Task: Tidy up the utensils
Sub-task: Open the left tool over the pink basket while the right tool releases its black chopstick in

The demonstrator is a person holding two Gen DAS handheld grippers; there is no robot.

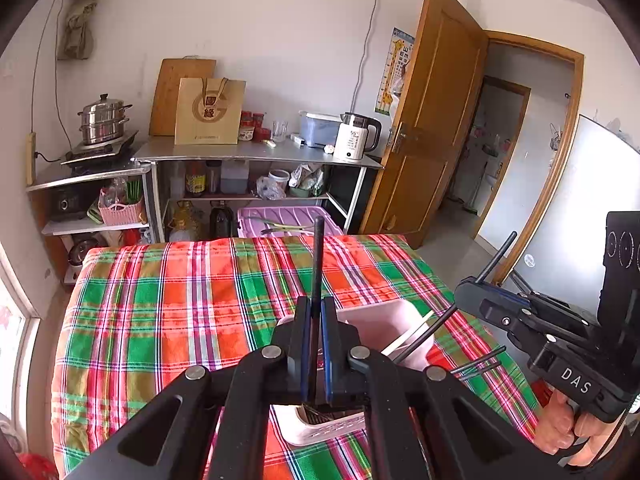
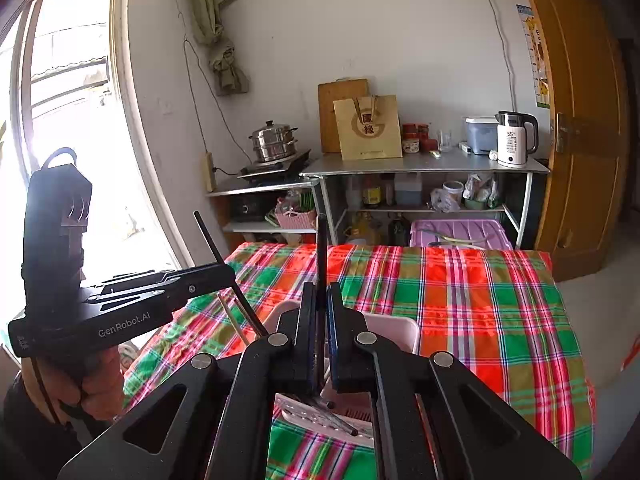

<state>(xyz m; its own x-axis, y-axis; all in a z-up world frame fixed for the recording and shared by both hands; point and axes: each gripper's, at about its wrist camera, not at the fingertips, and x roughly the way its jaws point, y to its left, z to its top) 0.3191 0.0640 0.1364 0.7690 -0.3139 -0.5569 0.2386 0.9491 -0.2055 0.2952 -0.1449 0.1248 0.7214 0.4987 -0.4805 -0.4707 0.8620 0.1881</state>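
Observation:
Both grippers hover over a pale pink utensil basket [image 1: 380, 324] [image 2: 394, 330] on the plaid-covered table [image 1: 160, 320] [image 2: 500, 312]. My left gripper [image 1: 316, 304] [image 2: 230, 270] is shut on a black chopstick [image 1: 318, 256] [image 2: 212, 240] that sticks up past its tips. My right gripper [image 2: 320, 290] [image 1: 468, 284] is shut on another black chopstick [image 2: 321, 252] [image 1: 496, 256] the same way. Several dark chopsticks [image 2: 336, 416] lie in the basket's low part. A pale chopstick [image 1: 408, 336] leans at the basket's rim.
A purple bin [image 1: 288, 220] sits behind the table's far edge. Metal shelves [image 1: 256, 152] along the wall carry a kettle [image 1: 356, 136], a steamer pot [image 1: 104, 120] and a paper bag. A wooden door [image 1: 432, 120] stands open to the right, a window [image 2: 72, 120] to the left.

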